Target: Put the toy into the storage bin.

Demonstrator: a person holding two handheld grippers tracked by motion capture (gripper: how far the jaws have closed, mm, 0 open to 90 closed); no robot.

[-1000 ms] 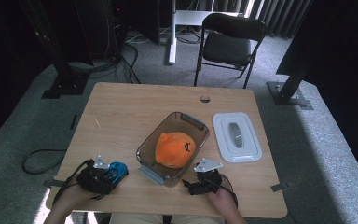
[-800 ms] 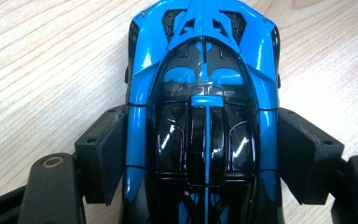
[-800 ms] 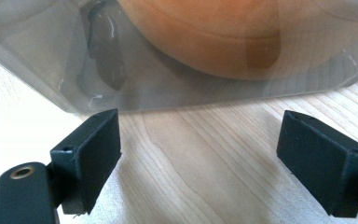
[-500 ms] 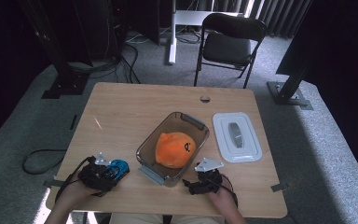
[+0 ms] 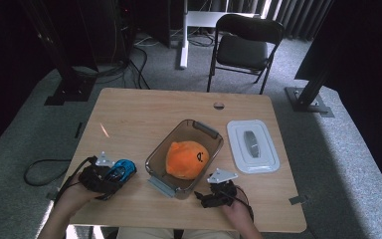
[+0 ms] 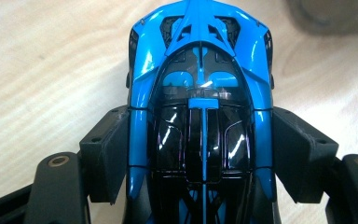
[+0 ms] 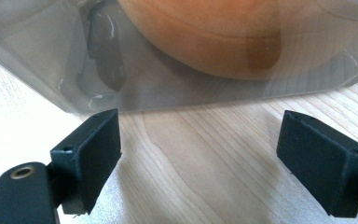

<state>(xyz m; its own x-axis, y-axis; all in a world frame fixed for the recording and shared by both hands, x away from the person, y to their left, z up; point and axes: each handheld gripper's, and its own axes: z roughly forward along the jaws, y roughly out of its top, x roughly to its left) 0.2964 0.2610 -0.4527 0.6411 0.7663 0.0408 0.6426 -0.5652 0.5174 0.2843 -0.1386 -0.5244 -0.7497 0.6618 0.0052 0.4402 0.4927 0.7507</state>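
Note:
My left gripper is at the table's near left, shut on a blue toy car. In the left gripper view the car lies lengthwise between the jaws, which press on both its sides, nose pointing away; I cannot tell whether it rests on the wood. An orange plush toy lies in a clear rectangular container at the table's middle. My right gripper stands open at the container's near corner. Its view has the container wall close ahead, the orange toy behind it, and bare wood between the jaws.
A white lid lies flat to the right of the container. A small round hole sits near the table's far edge. A black folding chair stands beyond the table.
My left gripper has shifted a little away from the table's near edge with the blue car in it. The right gripper has hardly moved.

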